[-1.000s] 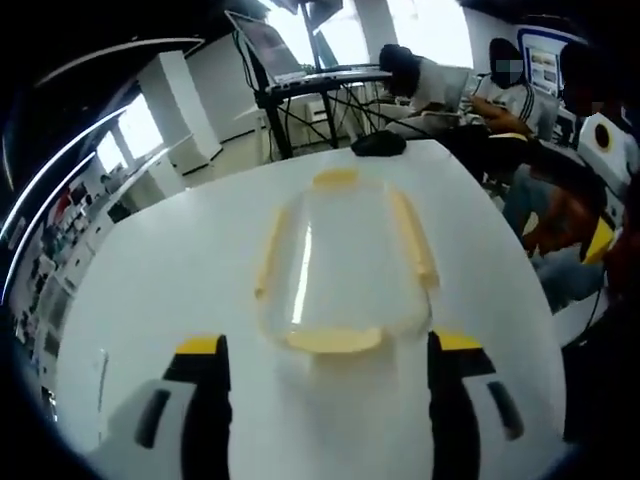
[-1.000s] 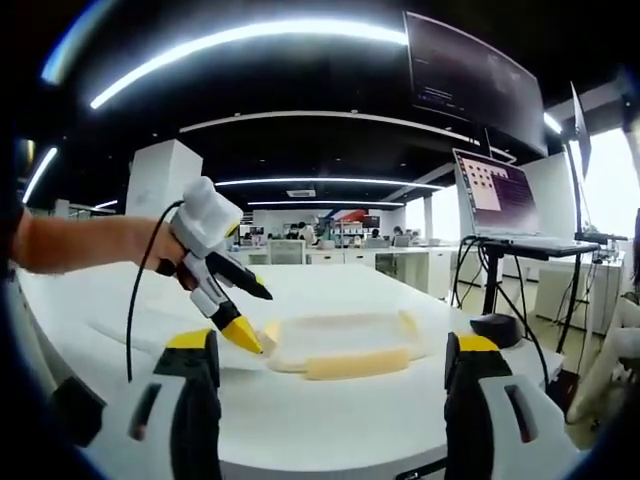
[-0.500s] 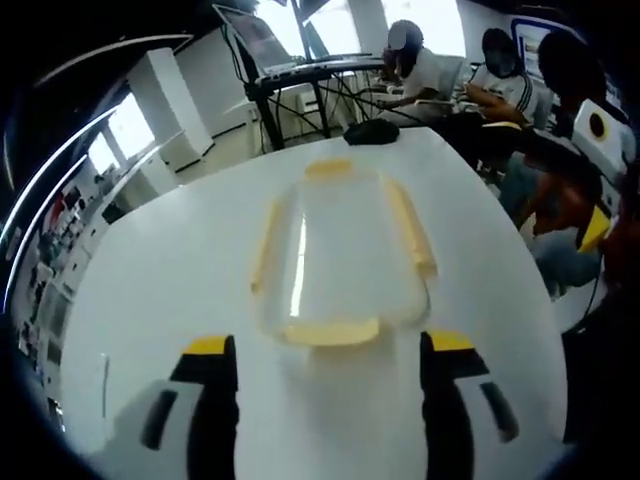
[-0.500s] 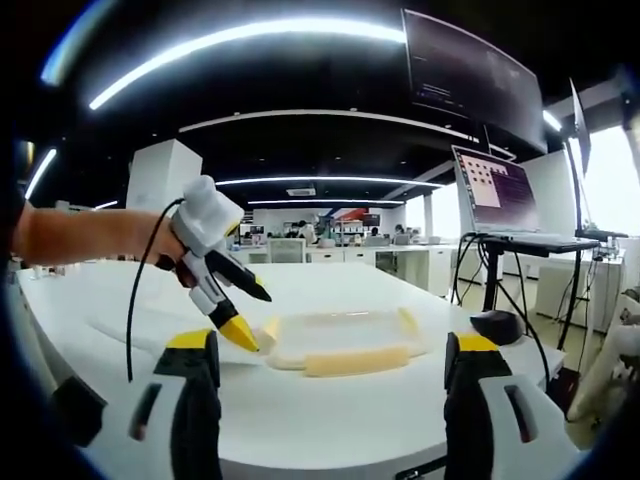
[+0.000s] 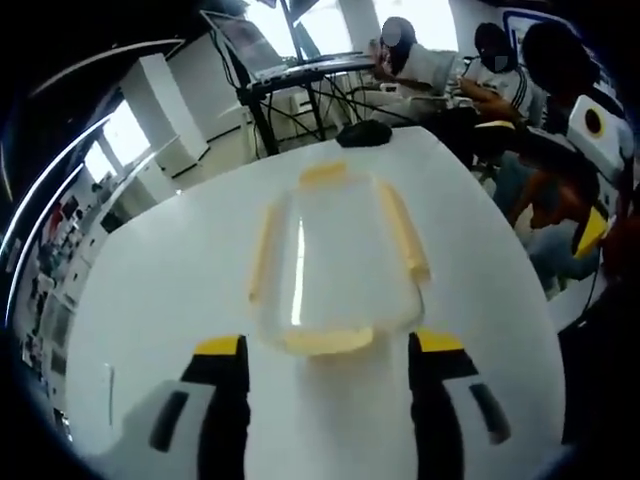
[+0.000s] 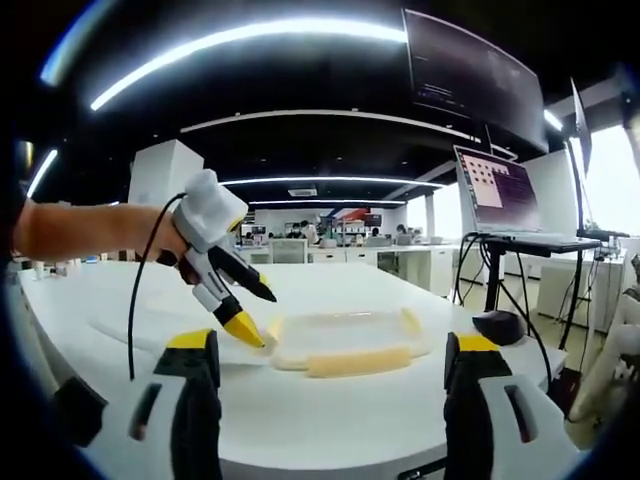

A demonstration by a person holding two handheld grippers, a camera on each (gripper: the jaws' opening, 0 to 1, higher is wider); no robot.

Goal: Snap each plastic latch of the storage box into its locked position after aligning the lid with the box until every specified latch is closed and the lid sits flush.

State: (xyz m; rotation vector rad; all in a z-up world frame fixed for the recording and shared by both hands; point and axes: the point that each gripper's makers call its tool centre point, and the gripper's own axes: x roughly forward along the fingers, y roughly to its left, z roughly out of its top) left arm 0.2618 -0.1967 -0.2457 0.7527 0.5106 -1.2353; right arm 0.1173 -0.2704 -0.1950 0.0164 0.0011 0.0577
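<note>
A clear storage box (image 5: 335, 262) with its lid on and pale yellow latches lies on the round white table (image 5: 150, 290). In the left gripper view my left gripper (image 5: 327, 365) stands open, its jaws on either side of the near end latch (image 5: 328, 341). In the right gripper view the box (image 6: 345, 342) lies ahead, a long yellow latch (image 6: 358, 361) facing me. My right gripper (image 6: 331, 385) is open and holds nothing, short of the box. The left gripper (image 6: 243, 308), held by a hand, points its yellow tips at the box's left end.
A black computer mouse (image 5: 363, 132) lies at the table's far edge. Behind it a laptop (image 6: 497, 196) sits on a stand. Several people (image 5: 480, 80) sit to the right of the table. The table edge (image 6: 400, 455) runs close below my right gripper.
The left gripper has crept closer to the box's near end latch, which now sits between its jaw tips. The right gripper has held still.
</note>
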